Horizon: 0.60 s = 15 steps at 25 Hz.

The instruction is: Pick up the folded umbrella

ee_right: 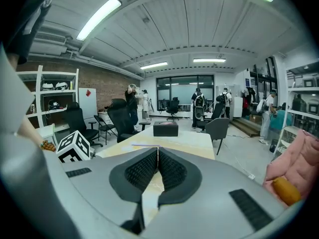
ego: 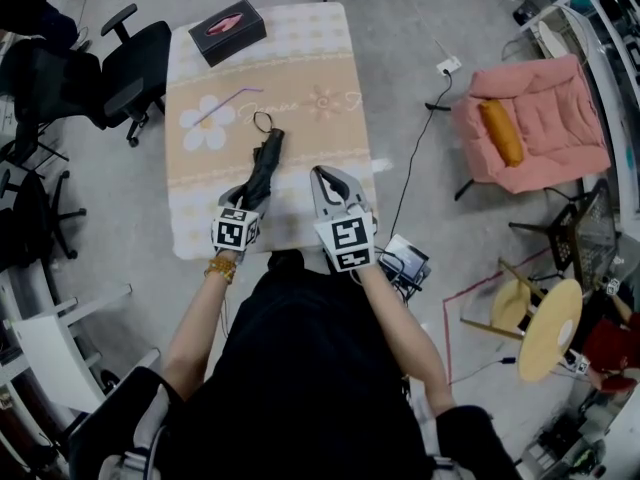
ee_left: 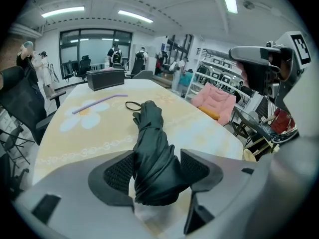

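Presently: left gripper (ee_left: 157,156), fingers (ee_left: 119,172) released astride the black folded fabric umbrella (ee_left: 152,138) on the floral worktop (ee_left: 75,133). Clench them squarely on its thick end before you lift.

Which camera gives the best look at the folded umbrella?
The left gripper view: the folded umbrella fills the centre, close up, lying between the left claw's open jaws, strap loop at its far end. The head view shows it small from above on the table. The right gripper view misses it.
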Each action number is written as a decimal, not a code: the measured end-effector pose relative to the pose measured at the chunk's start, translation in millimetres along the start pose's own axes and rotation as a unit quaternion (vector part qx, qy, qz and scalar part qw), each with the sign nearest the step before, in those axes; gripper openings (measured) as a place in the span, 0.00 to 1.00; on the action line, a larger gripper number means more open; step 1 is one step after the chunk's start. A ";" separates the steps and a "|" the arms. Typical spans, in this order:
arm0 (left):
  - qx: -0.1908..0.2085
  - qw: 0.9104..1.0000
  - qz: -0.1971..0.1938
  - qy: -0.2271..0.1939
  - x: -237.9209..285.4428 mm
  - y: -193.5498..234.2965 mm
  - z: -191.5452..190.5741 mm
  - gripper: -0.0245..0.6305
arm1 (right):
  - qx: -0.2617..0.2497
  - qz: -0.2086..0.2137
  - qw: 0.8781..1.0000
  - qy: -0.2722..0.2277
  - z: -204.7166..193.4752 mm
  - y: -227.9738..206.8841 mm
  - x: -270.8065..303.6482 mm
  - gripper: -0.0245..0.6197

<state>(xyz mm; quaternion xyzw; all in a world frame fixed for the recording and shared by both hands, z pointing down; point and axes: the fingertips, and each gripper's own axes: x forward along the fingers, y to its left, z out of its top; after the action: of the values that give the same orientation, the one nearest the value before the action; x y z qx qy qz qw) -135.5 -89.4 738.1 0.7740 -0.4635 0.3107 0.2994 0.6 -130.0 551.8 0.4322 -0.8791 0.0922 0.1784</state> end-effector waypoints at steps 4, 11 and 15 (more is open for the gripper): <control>0.001 1.000 0.000 0.005 5.9 2.0 -1.1 0.46 | -0.002 -0.001 1.000 0.000 0.6 -0.9 1.8 0.06; 0.004 1.000 -0.003 0.020 19.1 5.2 -5.1 0.47 | -0.006 -0.003 1.000 0.005 -1.8 -1.6 2.2 0.06; 0.004 1.000 -0.002 0.028 26.0 7.0 -5.0 0.47 | -0.007 -0.003 1.000 0.005 -1.7 -2.5 4.7 0.06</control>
<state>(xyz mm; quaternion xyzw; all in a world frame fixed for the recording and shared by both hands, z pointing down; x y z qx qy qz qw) -133.0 -102.2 762.2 0.7672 -0.4519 0.3337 0.3097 0.3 -134.4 555.2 0.4328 -0.8777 0.0879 0.1858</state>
